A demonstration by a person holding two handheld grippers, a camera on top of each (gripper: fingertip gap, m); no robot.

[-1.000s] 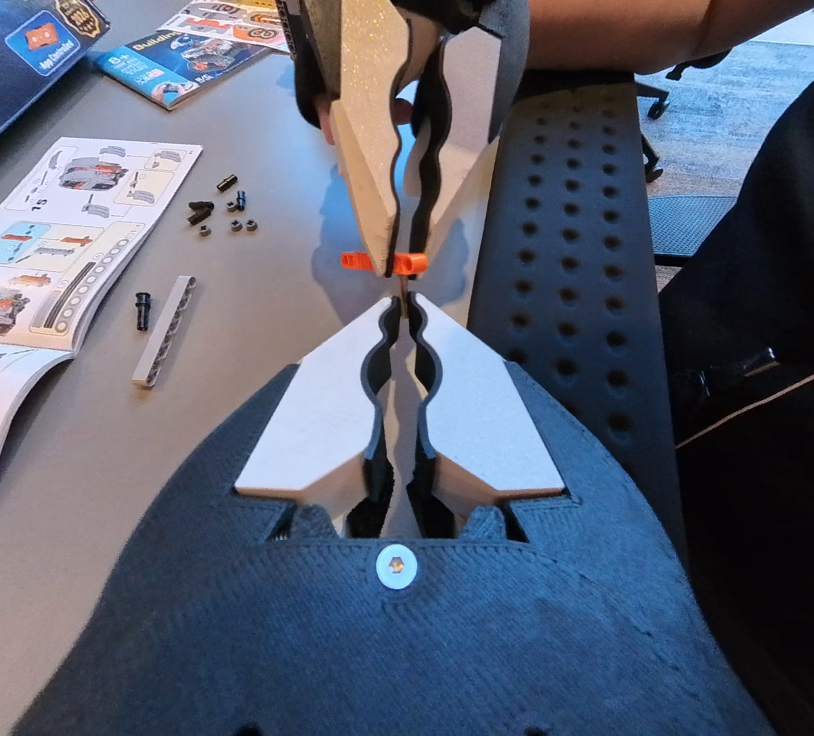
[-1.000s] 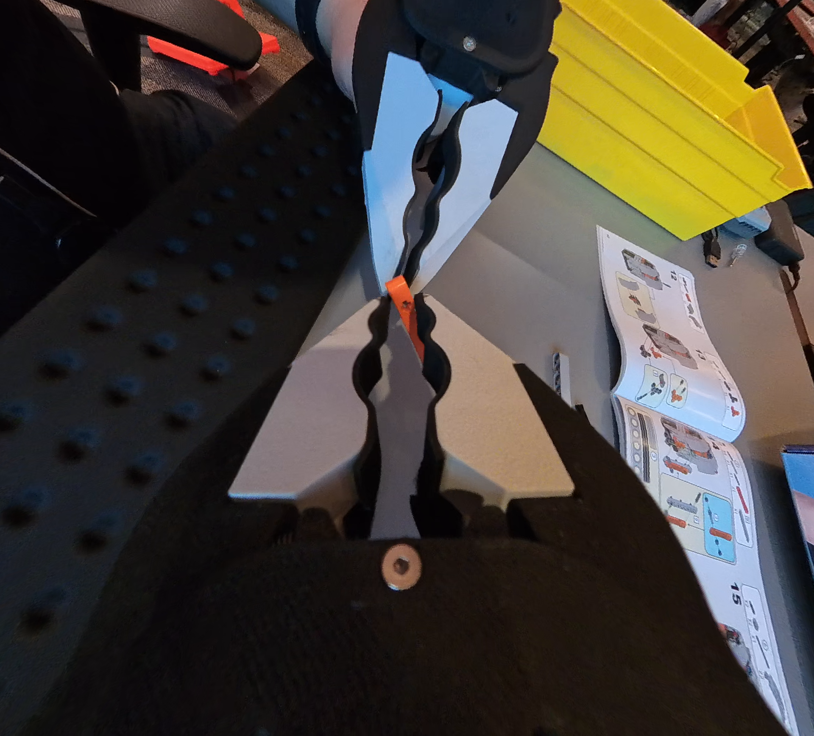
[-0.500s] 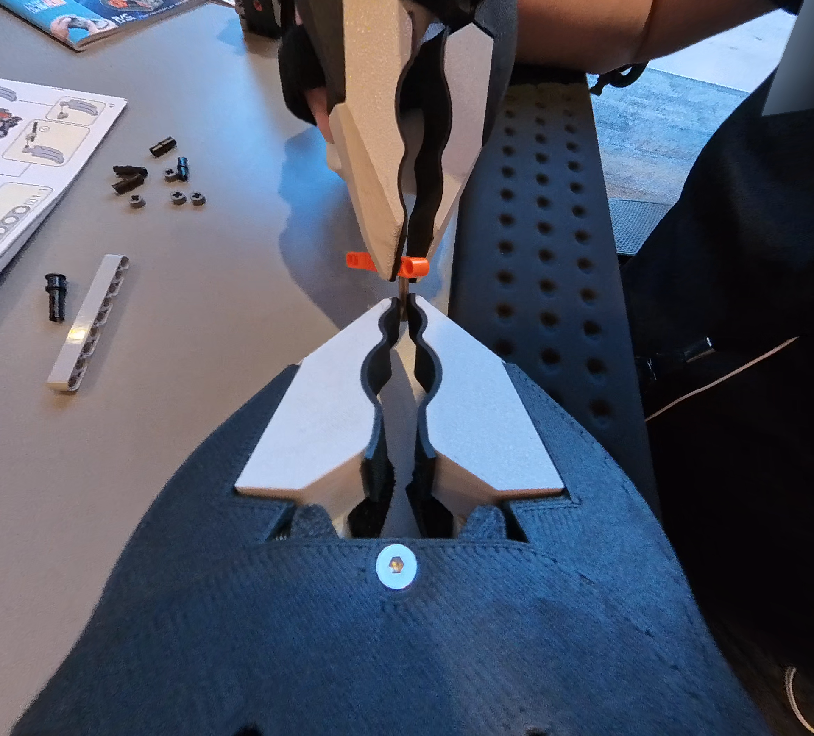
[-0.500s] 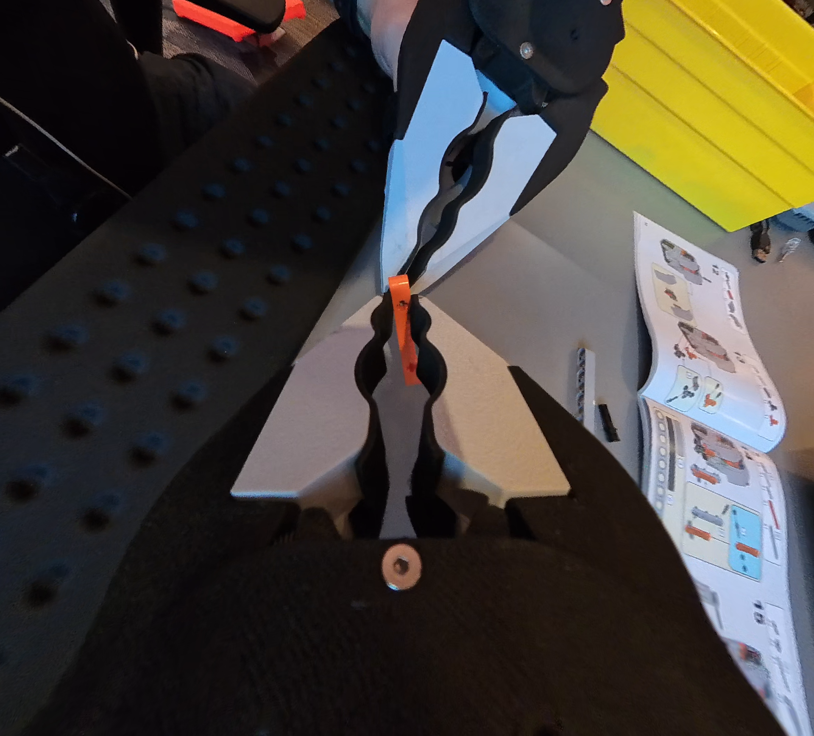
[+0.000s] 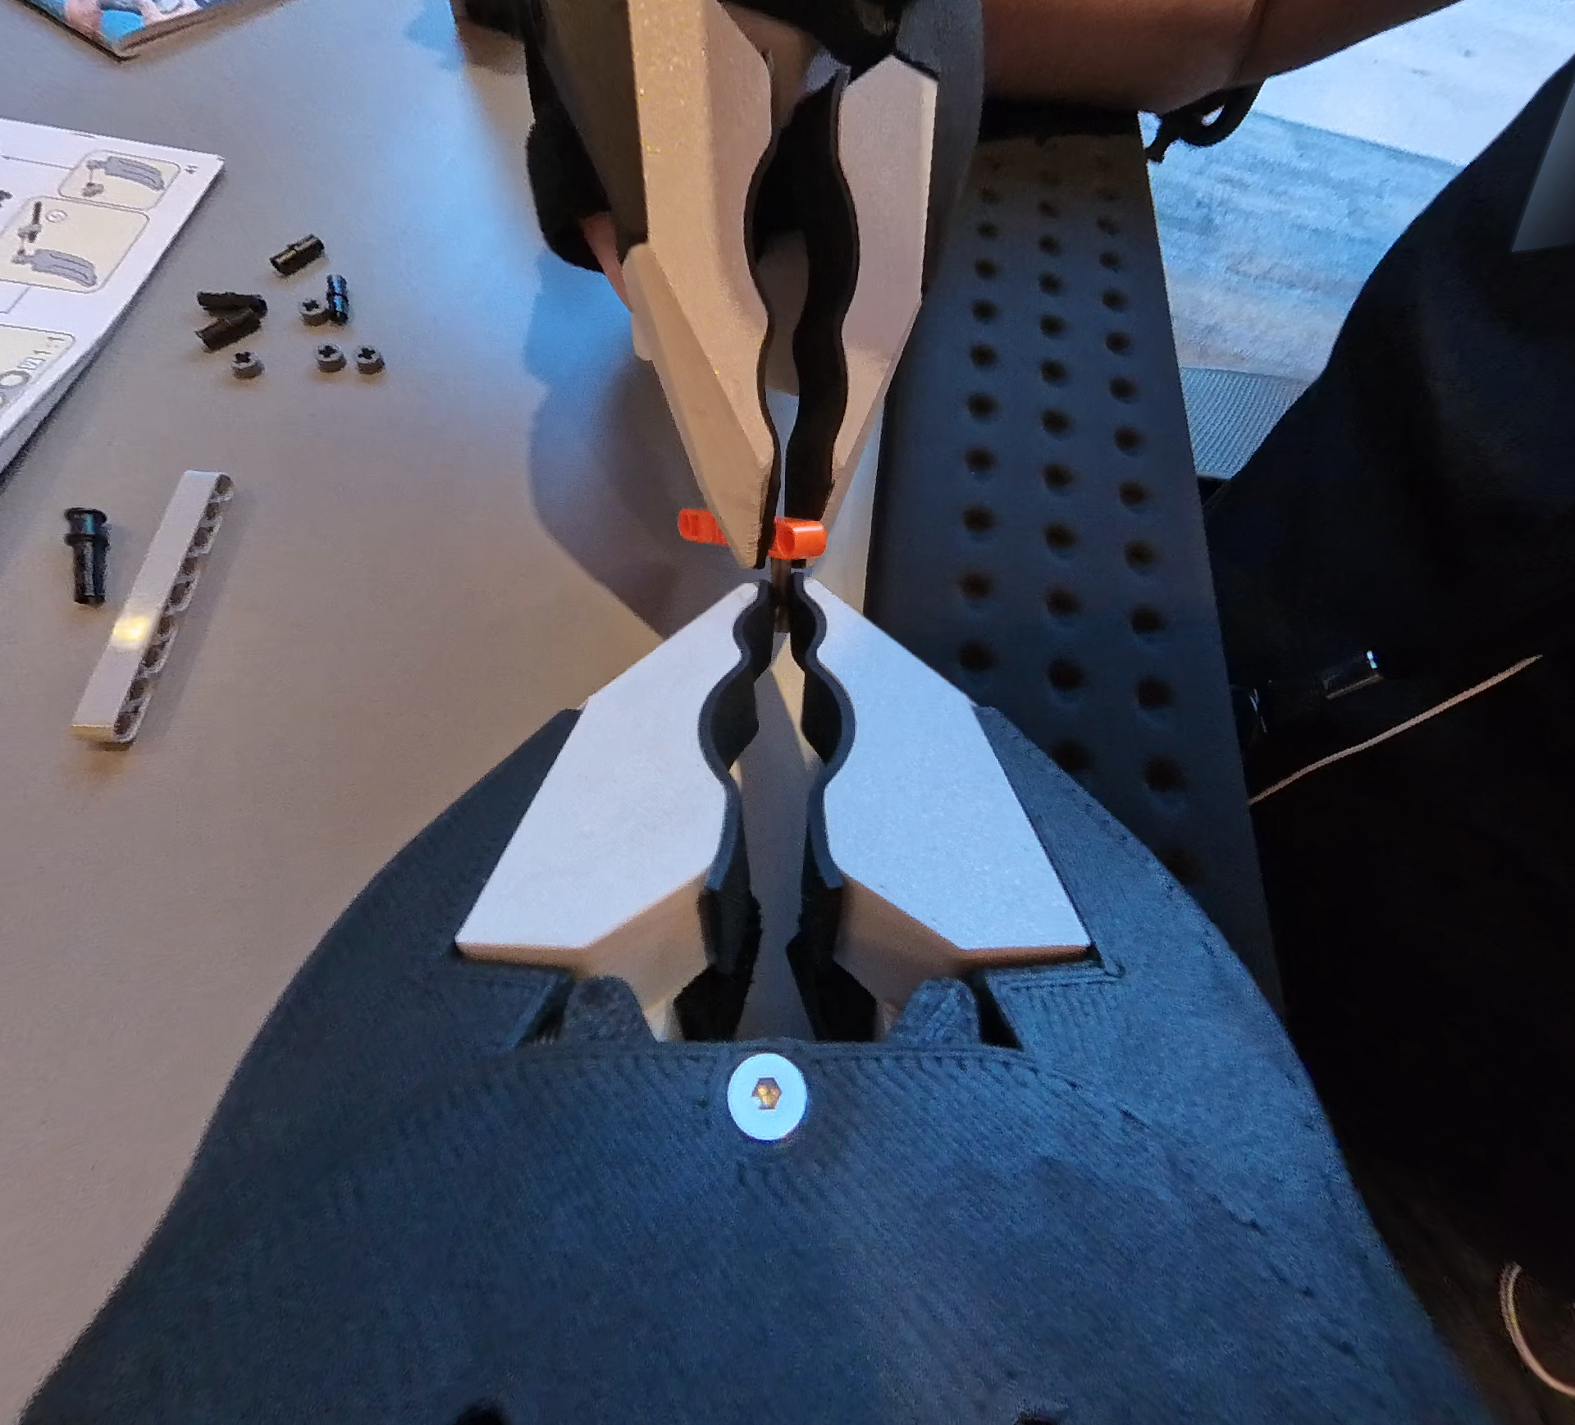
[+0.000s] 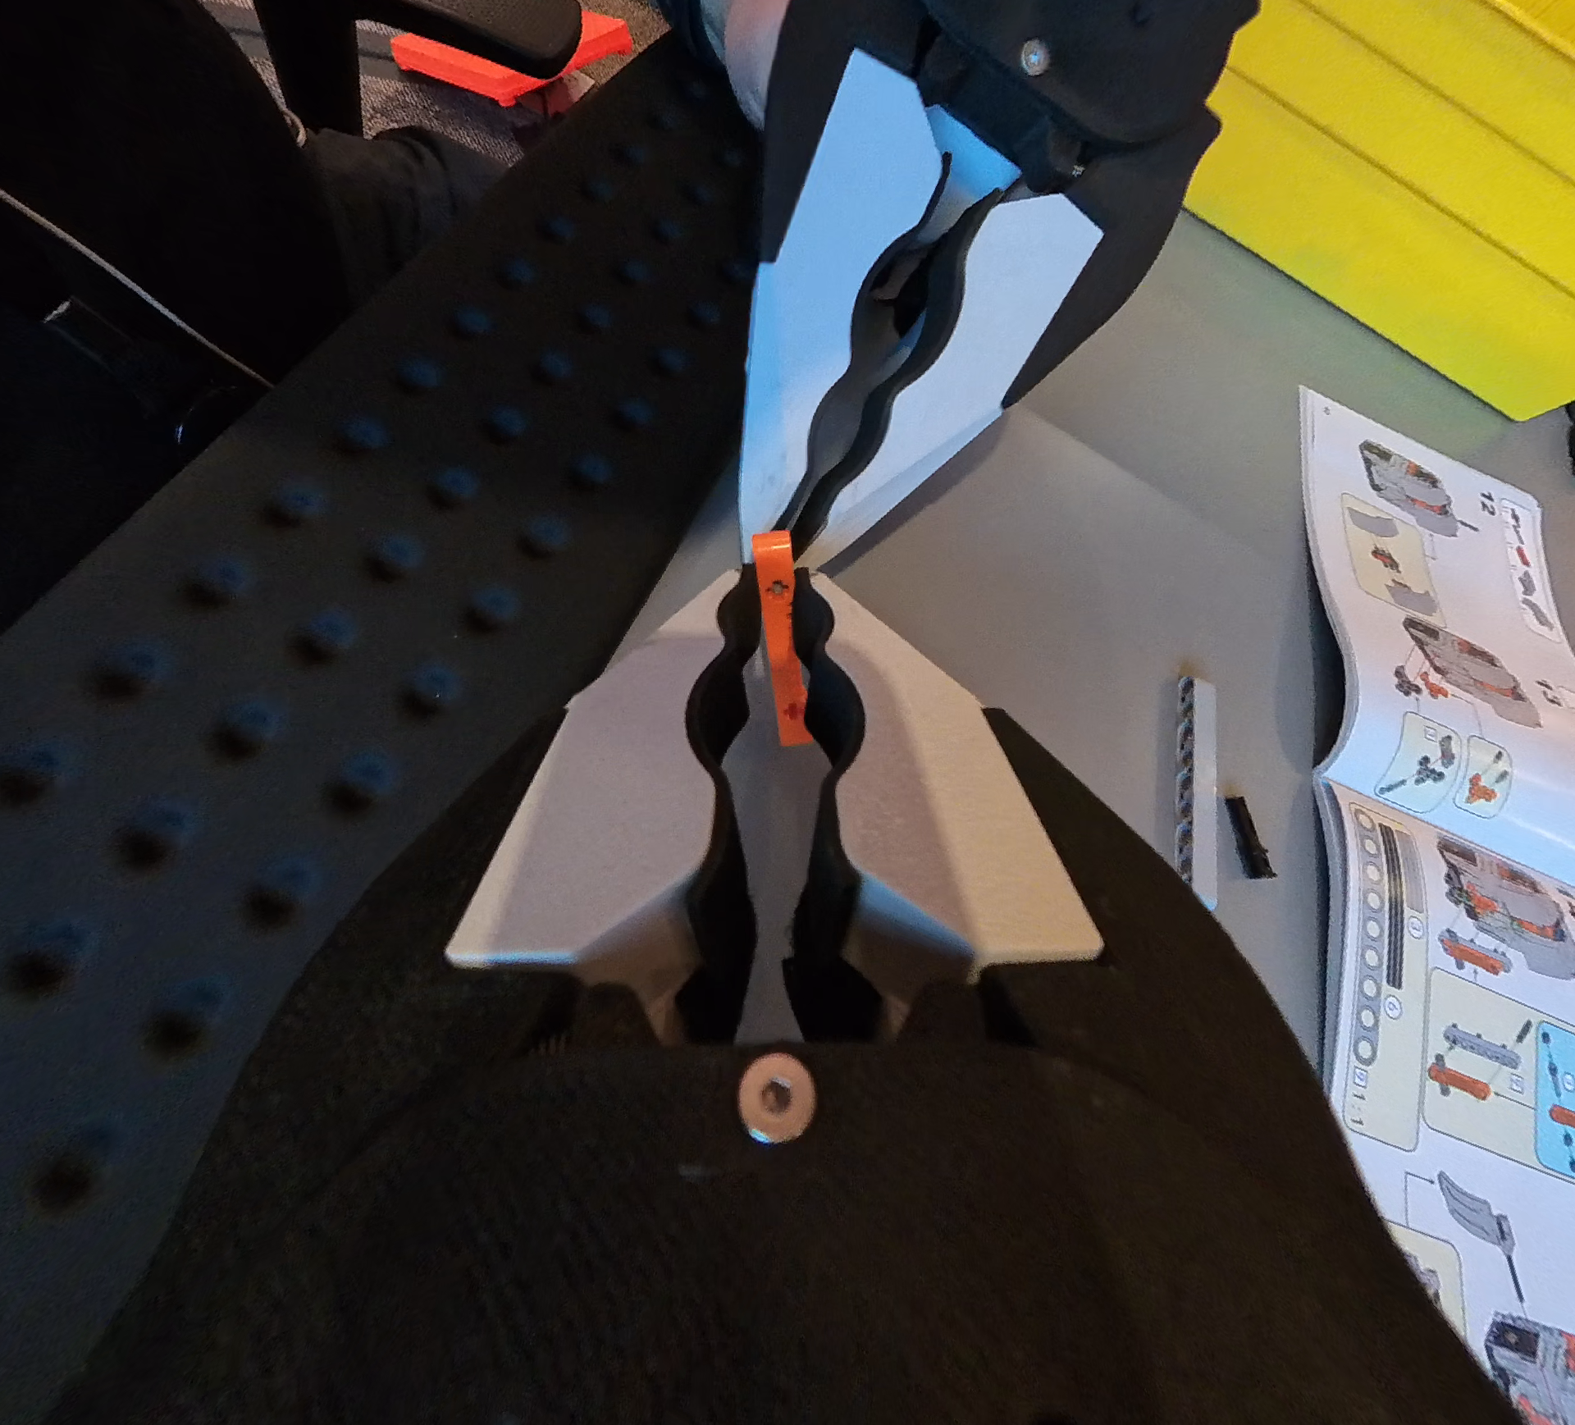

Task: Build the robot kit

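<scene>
Tip to tip above the grey table, that's the picture: the left gripper is pinched tight on a thin dark pin, only a sliver of it showing between the closed tips, and that pin runs straight up into the orange connector piece. From the left wrist view the right gripper comes down from above, its tips clamped across the middle of that orange piece so both ends poke out sideways. Swing to the right wrist view and the same orange connector sits lengthwise between the right gripper's own fingertips, gripped near the top, with the left gripper meeting it point-on from the far side. Both tools are clenched, then, each on its own part, and the parts are joined or at least touching; which, I cannot tell. Everything hangs in the air near the table's edge, beside a black perforated strip. Off to the left lie a grey beam with a row of holes, a black peg just beside it, and a little scatter of dark small parts. An open instruction booklet is spread flat, and a yellow bin stands beyond it.
</scene>
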